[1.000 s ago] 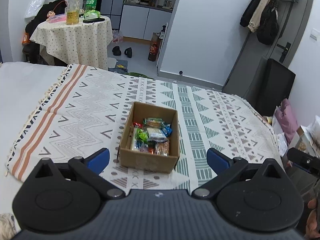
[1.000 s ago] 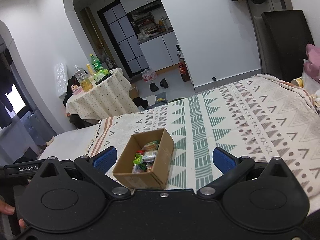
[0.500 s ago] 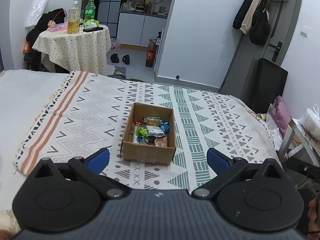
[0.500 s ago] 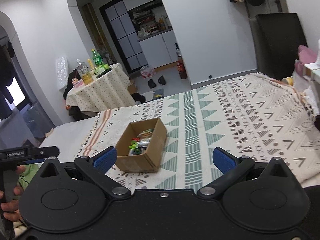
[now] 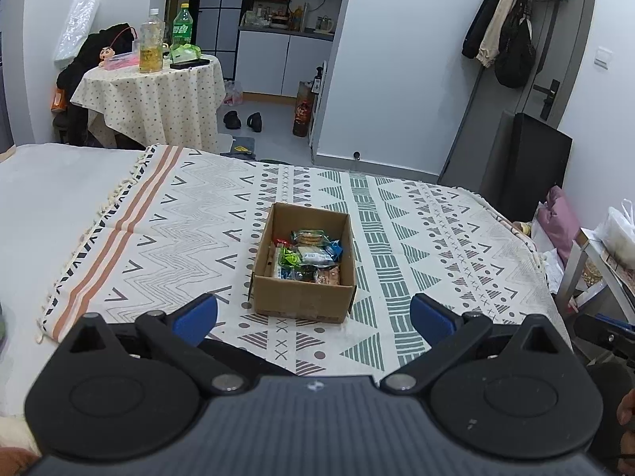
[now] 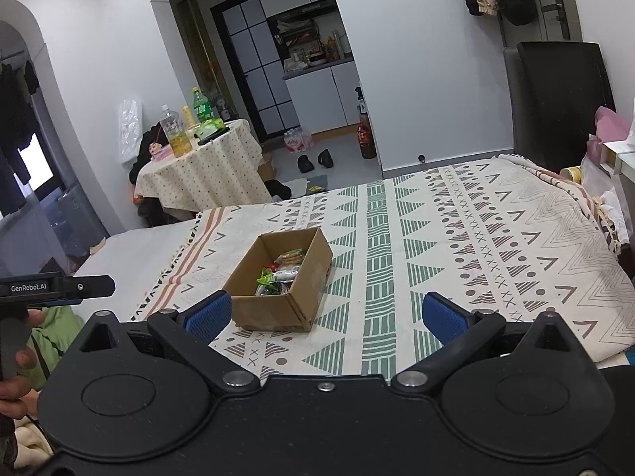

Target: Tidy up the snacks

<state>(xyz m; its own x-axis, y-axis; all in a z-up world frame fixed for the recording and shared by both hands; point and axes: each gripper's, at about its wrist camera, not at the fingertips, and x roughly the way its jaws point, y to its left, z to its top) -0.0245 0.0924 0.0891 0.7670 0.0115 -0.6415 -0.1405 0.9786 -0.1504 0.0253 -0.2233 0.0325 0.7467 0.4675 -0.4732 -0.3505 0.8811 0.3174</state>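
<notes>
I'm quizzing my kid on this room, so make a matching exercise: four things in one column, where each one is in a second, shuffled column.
Things:
1. snack packets
2. green bottle
3. black shoes
4. coats

Places:
A. on the floor
B. hanging by the door
C. inside the cardboard box
D. on the round table

Pairs: 1-C, 2-D, 3-A, 4-B
</notes>
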